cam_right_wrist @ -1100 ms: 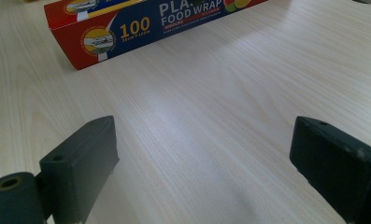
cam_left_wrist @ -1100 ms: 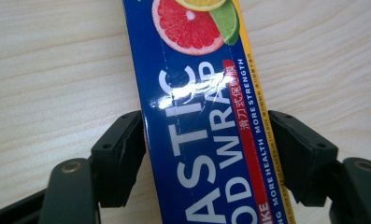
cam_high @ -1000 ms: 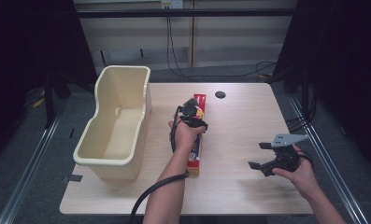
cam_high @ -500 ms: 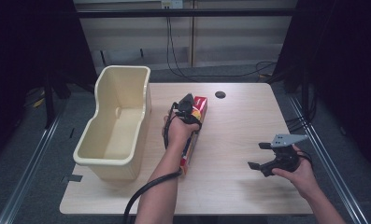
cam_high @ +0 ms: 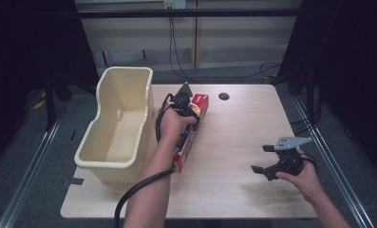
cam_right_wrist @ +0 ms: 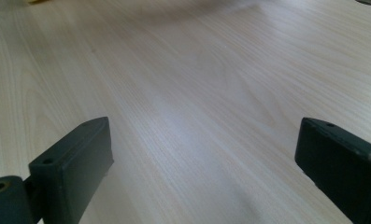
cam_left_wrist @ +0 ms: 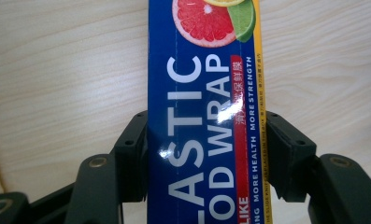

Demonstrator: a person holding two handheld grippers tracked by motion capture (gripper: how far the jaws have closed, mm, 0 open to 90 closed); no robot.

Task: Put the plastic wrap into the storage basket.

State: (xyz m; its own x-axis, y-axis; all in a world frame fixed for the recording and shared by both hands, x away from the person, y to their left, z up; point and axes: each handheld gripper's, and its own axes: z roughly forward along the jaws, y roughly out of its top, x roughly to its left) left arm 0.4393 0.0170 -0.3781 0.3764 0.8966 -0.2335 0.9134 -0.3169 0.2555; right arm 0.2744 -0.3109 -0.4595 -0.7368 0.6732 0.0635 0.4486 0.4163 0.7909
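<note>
A long blue and red plastic wrap box (cam_high: 183,148) lies lengthwise beside the tub, its red far end pointing at the table's back. My left gripper (cam_high: 188,112) comes down on it from above. In the left gripper view both black pads (cam_left_wrist: 134,154) press the sides of the plastic wrap box (cam_left_wrist: 202,93), so the left gripper (cam_left_wrist: 204,156) is shut on it, with the wooden table beneath. My right gripper (cam_high: 260,158) is held low over the table at the right, open, with nothing between its fingers. The right gripper (cam_right_wrist: 204,154) looks across bare wood.
A cream plastic tub (cam_high: 115,137) stands along the table's left edge, close beside the box. A small black round cable port (cam_high: 223,96) sits near the back edge. The wooden table (cam_high: 243,128) has free room in the middle and right. A black cable trails off the front edge.
My left hand has risen with the box gripped, and the box's near end has shifted a little toward the tub. The right hand and its gripper have kept still.
</note>
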